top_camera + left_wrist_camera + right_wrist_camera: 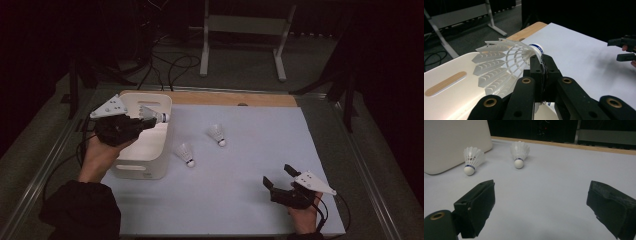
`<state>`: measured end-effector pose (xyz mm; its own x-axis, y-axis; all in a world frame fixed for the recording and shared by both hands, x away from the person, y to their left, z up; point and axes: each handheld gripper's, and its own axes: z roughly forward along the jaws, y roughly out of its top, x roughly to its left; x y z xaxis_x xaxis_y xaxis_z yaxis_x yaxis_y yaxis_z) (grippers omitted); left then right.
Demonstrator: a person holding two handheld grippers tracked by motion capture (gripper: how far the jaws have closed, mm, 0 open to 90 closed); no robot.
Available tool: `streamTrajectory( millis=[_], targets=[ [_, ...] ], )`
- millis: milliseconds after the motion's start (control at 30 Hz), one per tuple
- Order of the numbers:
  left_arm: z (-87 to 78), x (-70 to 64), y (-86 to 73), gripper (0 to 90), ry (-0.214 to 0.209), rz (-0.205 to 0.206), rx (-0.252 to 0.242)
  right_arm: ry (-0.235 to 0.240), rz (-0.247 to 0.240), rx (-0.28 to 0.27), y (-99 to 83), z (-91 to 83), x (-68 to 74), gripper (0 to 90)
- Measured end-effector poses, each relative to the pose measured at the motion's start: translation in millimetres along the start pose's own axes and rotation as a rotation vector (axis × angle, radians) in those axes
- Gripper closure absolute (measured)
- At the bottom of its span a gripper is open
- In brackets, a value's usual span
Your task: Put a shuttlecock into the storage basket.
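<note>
My left gripper (145,121) is shut on a white shuttlecock (153,115) and holds it above the open top of a white bin (150,160). In the left gripper view the shuttlecock (501,65) has its skirt fanned out to the left and its cork tip past the jaws, over the bin's rim (446,82). Two more shuttlecocks lie on the white sheet: one (185,154) just right of the bin, one (216,134) farther right. My right gripper (278,176) rests open near the front right of the sheet; both shuttlecocks (472,160) (519,153) lie ahead of it.
The white sheet (250,150) covers most of the wooden table (230,98). Metal rails edge the table on both sides. A white stand (245,30) and loose cables (170,65) are on the floor beyond the far edge.
</note>
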<state>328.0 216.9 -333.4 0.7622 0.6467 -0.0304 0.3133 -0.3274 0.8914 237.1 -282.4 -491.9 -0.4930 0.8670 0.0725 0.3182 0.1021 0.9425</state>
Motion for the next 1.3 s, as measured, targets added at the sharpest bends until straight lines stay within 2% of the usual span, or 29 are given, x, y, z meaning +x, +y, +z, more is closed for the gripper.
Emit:
streamTrajectory(
  millis=[700, 833, 1067, 1100, 1133, 1167, 1200, 1233, 1300],
  targets=[
    [-15.7, 14.5, -5.2, 88.4, 0.055, -0.014, 0.0, -0.001, 0.001, -0.001, 0.1, -0.2, -0.2, 8.1],
    [-16.3, 15.2, -6.5, 88.1, 0.077, -0.008, 0.01, -0.004, 0.002, 0.0, 0.3, -0.4, 0.0, 8.1],
    [-18.9, 19.6, -11.2, 86.2, 0.098, -0.028, 0.007, -0.004, 0.002, 0.001, 0.3, -0.4, 0.2, 8.1],
    [-18.9, 19.7, -11.5, 82.8, 0.103, -0.032, 0.004, -0.004, 0.002, 0.001, 0.3, -0.3, 0.3, 8.1],
    [-18.9, 19.7, -11.5, 75.5, 0.103, -0.032, 0.004, -0.004, 0.002, 0.001, 0.3, -0.3, 0.3, 8.1],
    [-18.7, 19.9, -11.2, 75.5, 0.135, -0.05, -0.007, -0.004, 0.002, 0.001, 0.3, -0.3, 0.4, 8.1],
    [-18.7, 20.2, -10.8, 55.2, 0.156, -0.06, -0.012, -0.008, 0.001, 0.001, 0.3, -0.3, 0.4, 8.1],
    [-18.5, 20.0, -10.5, 45.1, 0.173, -0.063, -0.016, -0.008, 0.001, 0.001, 0.3, -0.3, 0.4, 8.1],
    [-17.4, 19.6, -9.9, 33.0, 0.203, -0.072, -0.024, -0.008, -0.002, 0.0, 0.4, -0.3, 0.5, 8.1]
  ],
)
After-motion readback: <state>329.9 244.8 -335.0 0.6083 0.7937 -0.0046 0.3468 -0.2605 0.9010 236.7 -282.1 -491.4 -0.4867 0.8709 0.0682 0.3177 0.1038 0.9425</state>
